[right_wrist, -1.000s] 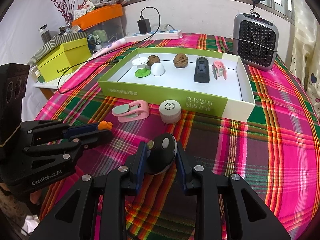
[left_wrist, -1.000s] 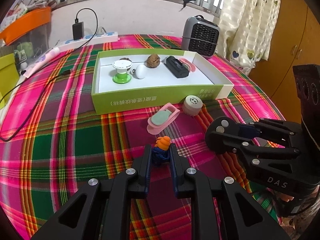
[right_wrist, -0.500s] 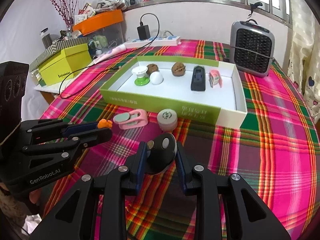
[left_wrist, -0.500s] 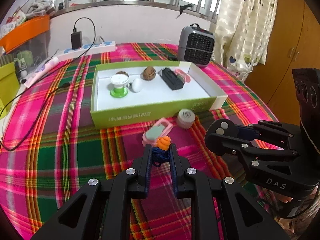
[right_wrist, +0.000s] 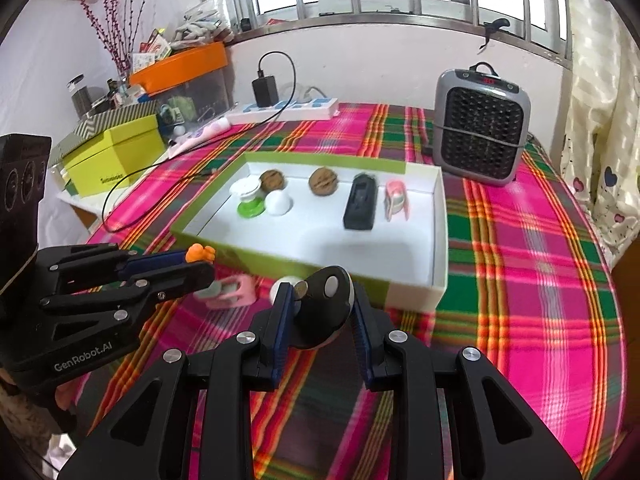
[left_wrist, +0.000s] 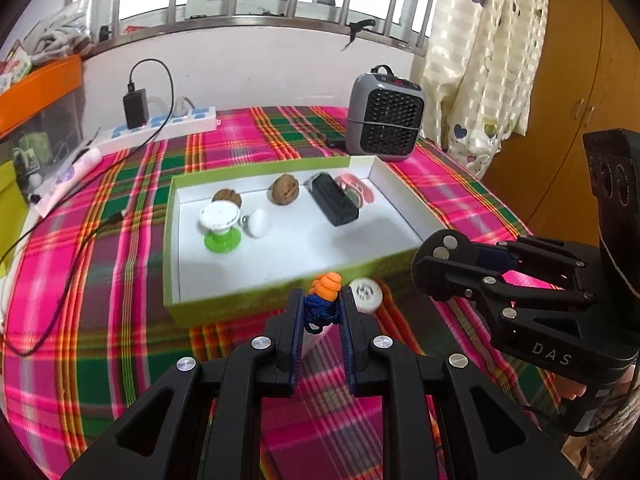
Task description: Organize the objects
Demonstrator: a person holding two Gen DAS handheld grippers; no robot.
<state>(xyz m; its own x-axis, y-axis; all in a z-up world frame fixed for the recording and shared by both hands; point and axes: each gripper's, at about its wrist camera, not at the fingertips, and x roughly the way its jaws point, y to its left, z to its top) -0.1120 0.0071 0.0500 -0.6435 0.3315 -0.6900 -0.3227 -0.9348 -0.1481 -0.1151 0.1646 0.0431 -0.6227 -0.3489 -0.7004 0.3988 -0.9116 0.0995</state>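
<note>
My left gripper [left_wrist: 320, 312] is shut on a small orange and blue toy figure [left_wrist: 325, 299], held above the cloth just before the near wall of the green and white box [left_wrist: 240, 304]. My right gripper [right_wrist: 320, 312] is shut on a black and white rounded gadget [right_wrist: 322, 304], also held up near the box's [right_wrist: 438, 248] front edge. In the box lie two walnuts [left_wrist: 285, 189], a white and green knob [left_wrist: 221, 227], a white egg-shaped piece [left_wrist: 259, 222], a black bar [left_wrist: 334, 199] and a pink clip [left_wrist: 356, 190]. A round white cap [left_wrist: 365, 290] and another pink clip [right_wrist: 228, 290] lie on the cloth.
The table has a pink and green plaid cloth [right_wrist: 540, 280]. A grey heater [right_wrist: 482, 120] stands behind the box. A power strip with charger and cable [right_wrist: 288, 106] lies at the back. Yellow-green boxes [right_wrist: 116, 156] and an orange-lidded bin [right_wrist: 184, 68] stand at the left.
Both grippers have risen and moved forward toward the box, each still holding its object. The pink clip and white cap on the cloth now sit close under the fingertips.
</note>
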